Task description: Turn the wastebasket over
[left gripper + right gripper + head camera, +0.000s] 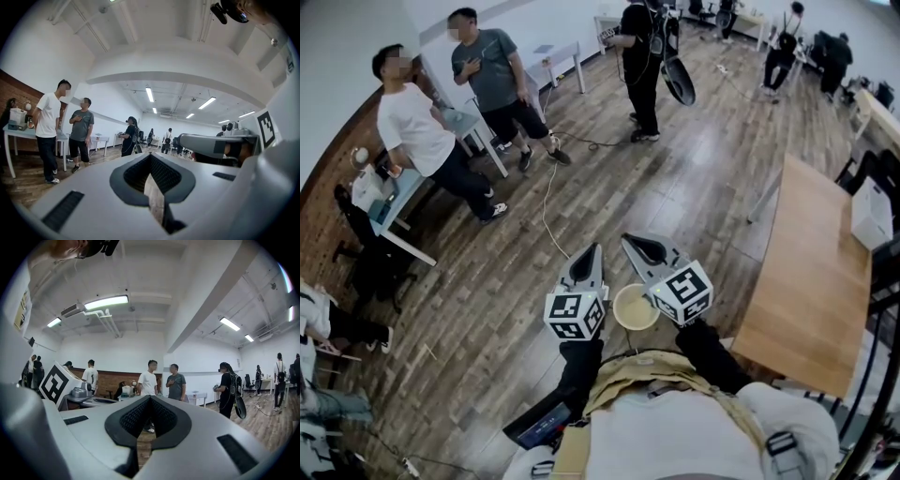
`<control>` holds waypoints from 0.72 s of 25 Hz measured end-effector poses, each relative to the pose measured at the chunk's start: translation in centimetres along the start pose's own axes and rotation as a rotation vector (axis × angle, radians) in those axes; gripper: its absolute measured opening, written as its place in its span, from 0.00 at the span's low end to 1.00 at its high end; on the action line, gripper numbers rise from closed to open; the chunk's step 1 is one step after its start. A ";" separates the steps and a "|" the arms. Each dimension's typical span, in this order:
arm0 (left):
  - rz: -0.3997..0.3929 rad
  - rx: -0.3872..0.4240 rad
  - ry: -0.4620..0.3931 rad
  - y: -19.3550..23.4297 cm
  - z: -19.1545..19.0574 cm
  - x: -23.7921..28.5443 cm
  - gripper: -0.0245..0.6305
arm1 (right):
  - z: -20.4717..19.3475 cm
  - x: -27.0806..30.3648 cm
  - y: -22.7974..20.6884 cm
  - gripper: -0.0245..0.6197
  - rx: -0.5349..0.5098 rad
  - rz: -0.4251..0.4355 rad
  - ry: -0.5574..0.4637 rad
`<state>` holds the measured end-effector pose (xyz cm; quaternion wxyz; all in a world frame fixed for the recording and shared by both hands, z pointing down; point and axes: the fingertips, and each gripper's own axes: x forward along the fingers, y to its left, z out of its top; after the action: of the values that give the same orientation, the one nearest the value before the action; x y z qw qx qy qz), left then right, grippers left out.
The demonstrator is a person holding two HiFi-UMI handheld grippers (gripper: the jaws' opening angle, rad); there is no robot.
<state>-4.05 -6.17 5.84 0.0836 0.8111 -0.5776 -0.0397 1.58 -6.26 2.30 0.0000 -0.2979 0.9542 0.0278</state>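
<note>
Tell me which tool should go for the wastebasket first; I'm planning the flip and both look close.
Right, narrowly. In the head view the right tool overlaps the rim of the wastebasket; the left tool sits just beside it. Both point away from it, jaws shut, so either must dip and open.

- Ceiling tubes are lighting the room brightly and evenly, with glare around them.
- Shadows are falling soft on the floor.
- Fisheye distortion is bending the edges; black corners are framing both gripper views.
- The left tool is blurring near the lens.
</note>
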 end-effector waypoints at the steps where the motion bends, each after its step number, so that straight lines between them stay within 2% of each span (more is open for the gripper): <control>1: -0.002 0.002 0.000 0.0 0.1 0.1 0.04 | 0.1 0.1 -0.1 0.07 0.000 -0.001 -0.002; 18: -0.016 -0.007 0.039 1.1 -0.8 1.6 0.04 | -0.2 1.2 -1.5 0.07 0.013 -0.028 -0.004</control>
<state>-4.39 -7.93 6.85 0.0974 0.8160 -0.5692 -0.0265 1.45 -8.13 2.42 0.0042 -0.3110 0.9502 0.0219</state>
